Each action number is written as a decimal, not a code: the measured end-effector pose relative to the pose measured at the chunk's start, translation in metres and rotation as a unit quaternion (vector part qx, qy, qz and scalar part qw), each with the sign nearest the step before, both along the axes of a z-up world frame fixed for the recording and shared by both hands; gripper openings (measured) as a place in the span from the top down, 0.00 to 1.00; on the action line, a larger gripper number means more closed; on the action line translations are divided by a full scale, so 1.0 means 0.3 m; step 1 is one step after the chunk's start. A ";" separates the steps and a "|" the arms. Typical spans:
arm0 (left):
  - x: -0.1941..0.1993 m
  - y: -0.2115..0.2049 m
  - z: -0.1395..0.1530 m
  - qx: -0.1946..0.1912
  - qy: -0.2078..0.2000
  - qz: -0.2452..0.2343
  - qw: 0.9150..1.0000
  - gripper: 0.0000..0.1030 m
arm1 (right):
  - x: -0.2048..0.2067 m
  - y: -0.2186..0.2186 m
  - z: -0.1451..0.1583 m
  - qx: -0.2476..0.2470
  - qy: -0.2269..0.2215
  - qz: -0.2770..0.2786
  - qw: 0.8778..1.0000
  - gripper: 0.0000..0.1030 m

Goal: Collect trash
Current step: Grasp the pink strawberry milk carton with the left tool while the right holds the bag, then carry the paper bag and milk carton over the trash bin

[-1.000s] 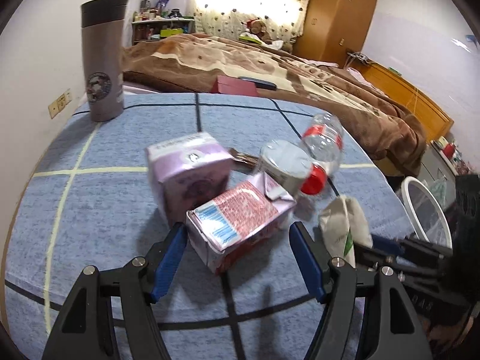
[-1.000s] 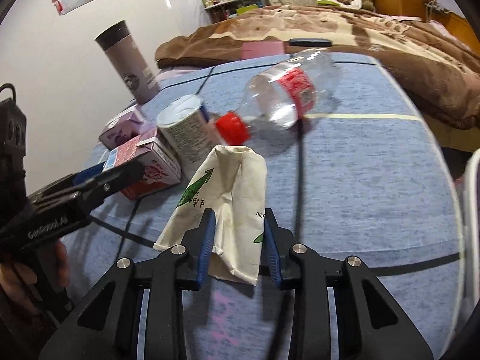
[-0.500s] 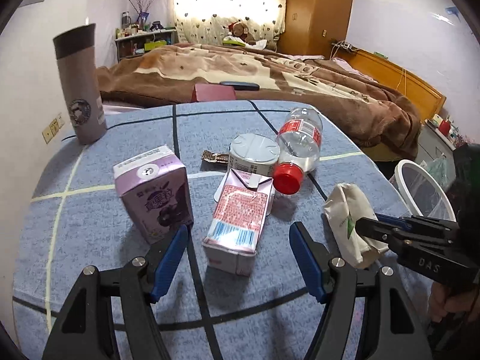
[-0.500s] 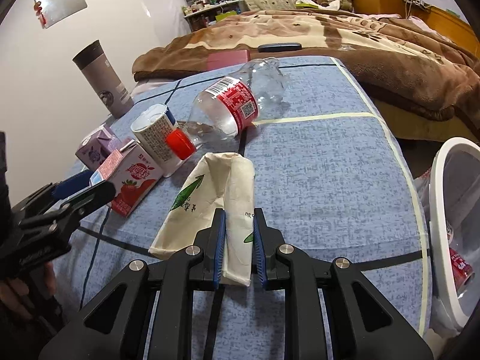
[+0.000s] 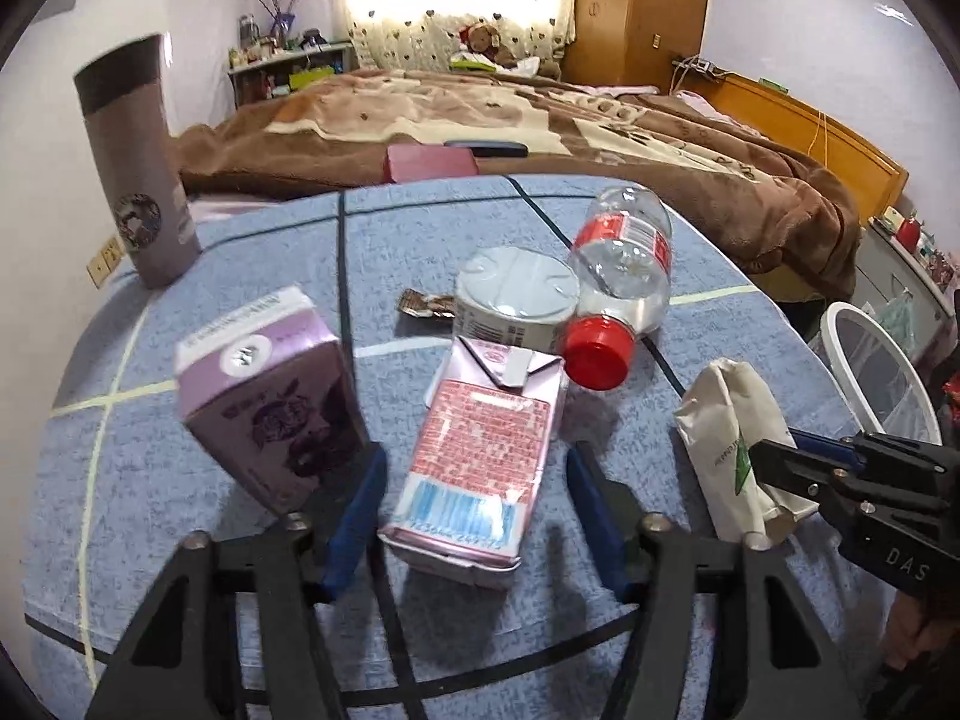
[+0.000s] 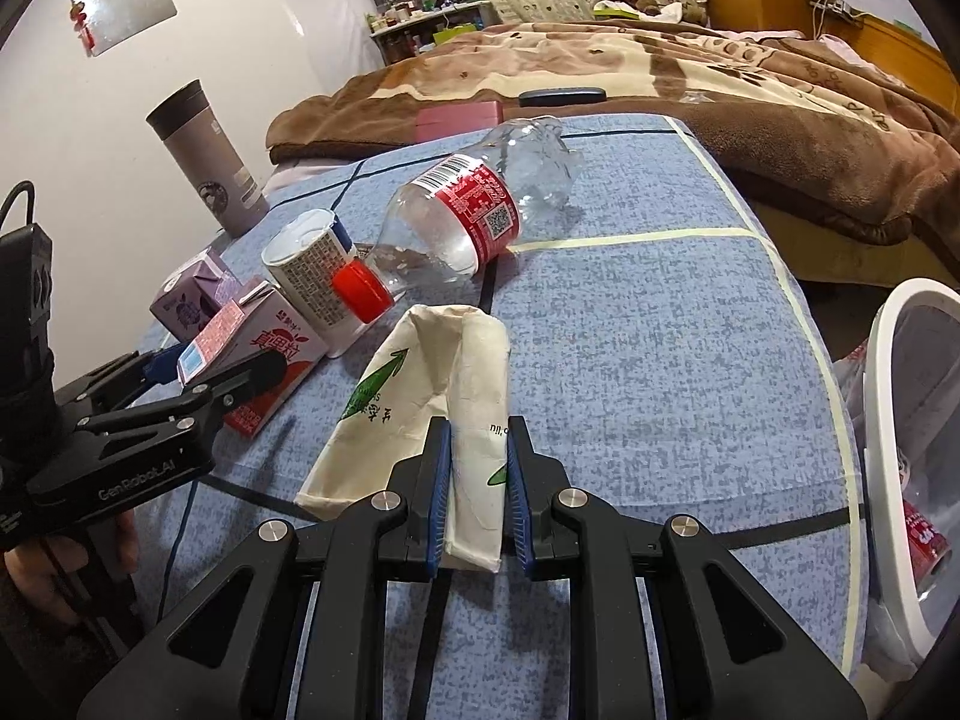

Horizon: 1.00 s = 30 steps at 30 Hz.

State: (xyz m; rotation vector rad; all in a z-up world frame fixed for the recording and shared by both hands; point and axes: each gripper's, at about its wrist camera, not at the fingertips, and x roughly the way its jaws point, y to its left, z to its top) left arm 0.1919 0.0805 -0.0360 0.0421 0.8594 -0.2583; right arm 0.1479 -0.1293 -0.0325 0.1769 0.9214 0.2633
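Paper is soft, so the bag [image 6: 432, 402] could slip or tear when you lift it. Your right gripper [image 6: 476, 486] pinches only its near end, and the rest lies on the blue cloth [image 6: 648, 348]. Your left gripper [image 5: 474, 516] is spread wide around the pink carton [image 5: 480, 456], not squeezing it. Push too far and you may bump the bottle [image 5: 618, 294] or the can [image 5: 516, 300]. The bin [image 6: 900, 420] waits at your right. The left gripper's side reads "GenRobot.AI". The carton has red Chinese writing.
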 end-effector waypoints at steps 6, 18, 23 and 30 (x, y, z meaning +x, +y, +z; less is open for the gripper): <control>-0.010 -0.015 -0.008 0.013 0.007 0.002 1.000 0.66 | 0.003 -0.007 -0.003 0.005 0.000 0.001 1.000 0.82; -0.077 -0.038 0.027 -0.009 0.000 0.013 1.000 0.66 | -0.016 -0.015 0.013 0.010 -0.008 0.011 1.000 0.84; -0.098 -0.054 0.038 -0.008 -0.004 0.012 1.000 0.66 | -0.025 -0.019 0.025 0.011 -0.014 0.012 1.000 0.87; -0.130 -0.085 0.071 -0.015 -0.013 0.008 1.000 0.66 | -0.043 -0.040 0.039 0.021 -0.023 0.012 0.999 0.93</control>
